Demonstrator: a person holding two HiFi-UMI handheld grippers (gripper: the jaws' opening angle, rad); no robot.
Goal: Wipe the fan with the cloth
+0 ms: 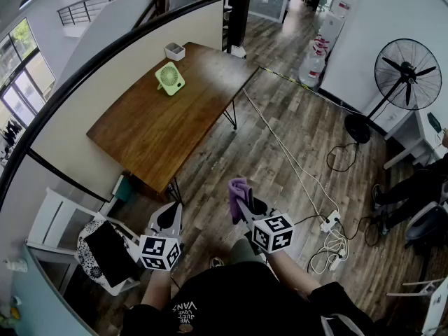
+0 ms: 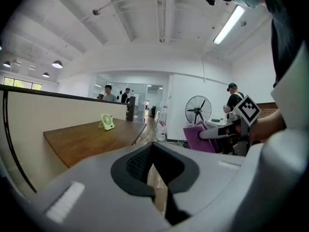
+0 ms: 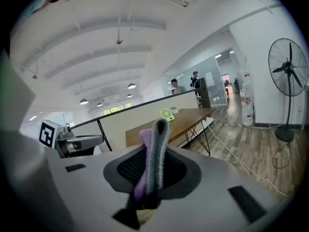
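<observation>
Approach step, no wiping yet: the right gripper (image 1: 243,203) is clamped on the folded purple cloth (image 1: 238,190). The left gripper (image 1: 170,217) has its jaws together on nothing, and both are over the floor, well short of the table's (image 1: 150,135) near edge. The small green fan (image 1: 169,78) stands upright near the table's far corner, just beside a white box (image 1: 174,50). Next move probably means walking up and bringing the cloth onto the fan's grille, with the left gripper free to steady it.
</observation>
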